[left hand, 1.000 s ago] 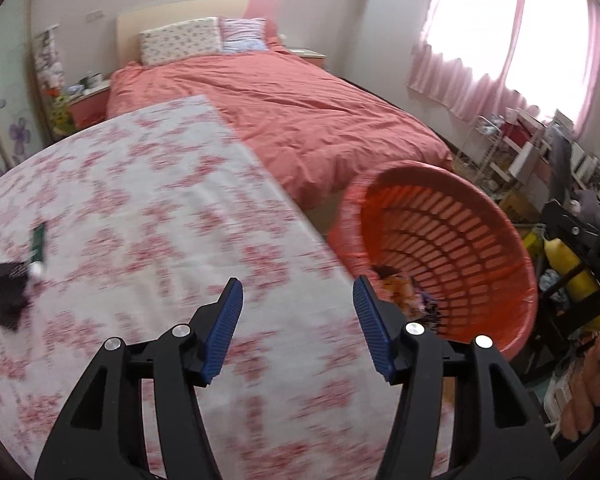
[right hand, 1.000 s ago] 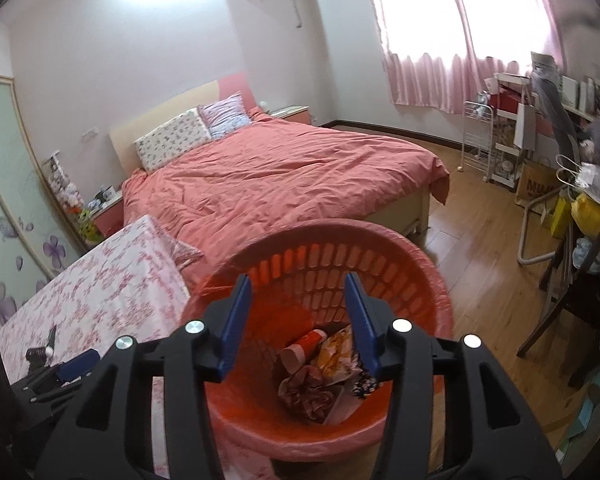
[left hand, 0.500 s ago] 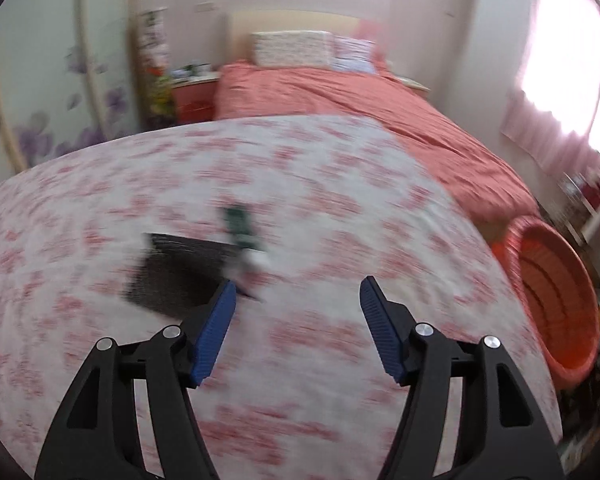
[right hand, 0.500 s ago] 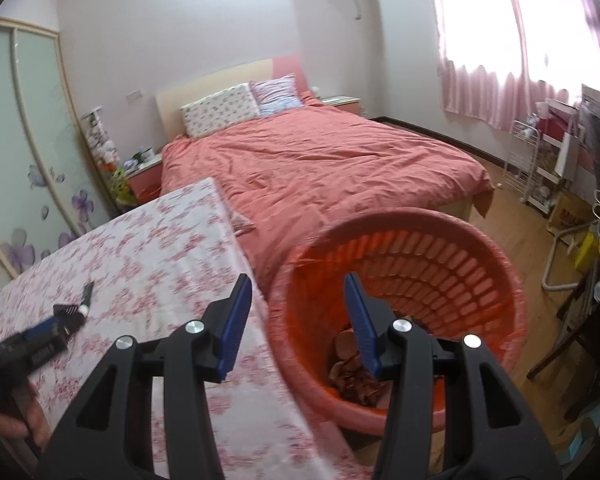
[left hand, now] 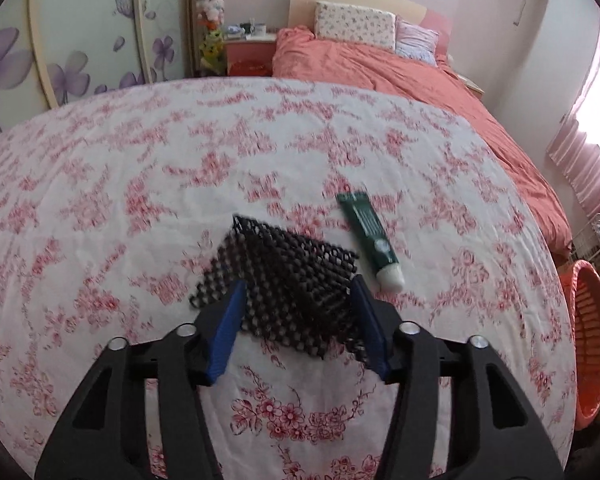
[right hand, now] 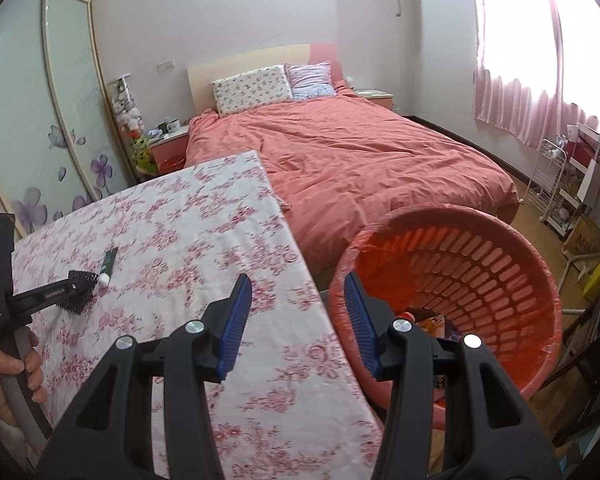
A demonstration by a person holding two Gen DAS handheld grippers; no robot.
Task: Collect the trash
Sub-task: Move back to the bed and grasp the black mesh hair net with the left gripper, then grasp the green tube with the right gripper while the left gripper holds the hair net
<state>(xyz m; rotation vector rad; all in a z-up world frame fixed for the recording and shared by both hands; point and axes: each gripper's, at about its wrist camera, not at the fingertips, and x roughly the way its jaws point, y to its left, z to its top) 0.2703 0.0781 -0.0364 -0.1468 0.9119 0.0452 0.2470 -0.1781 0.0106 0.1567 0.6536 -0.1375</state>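
Observation:
A black plastic mesh piece (left hand: 284,276) lies on the floral-clothed table (left hand: 140,160). My left gripper (left hand: 298,282) is down over it, its jaws closing with the mesh's near part between the blue pads. A green tube with a white cap (left hand: 370,236) lies just right of the mesh. In the right wrist view a hand holds the left gripper (right hand: 80,286) at the mesh (right hand: 76,304) and tube (right hand: 109,262). My right gripper (right hand: 297,280) hangs open and empty over the table's right edge, beside the orange basket (right hand: 440,216), which holds some wrappers (right hand: 432,322).
The basket (left hand: 592,320) stands on the floor off the table's right side. A bed with a coral cover (right hand: 360,152) lies behind the table. A white wire rack (right hand: 552,184) and cluttered shelves fill the right wall. Sliding wardrobe doors (right hand: 40,120) stand at the left.
My left gripper swung left from the basket across the table to the mesh, and its jaws now straddle it. The right gripper shifted left, so the table edge now lies under it.

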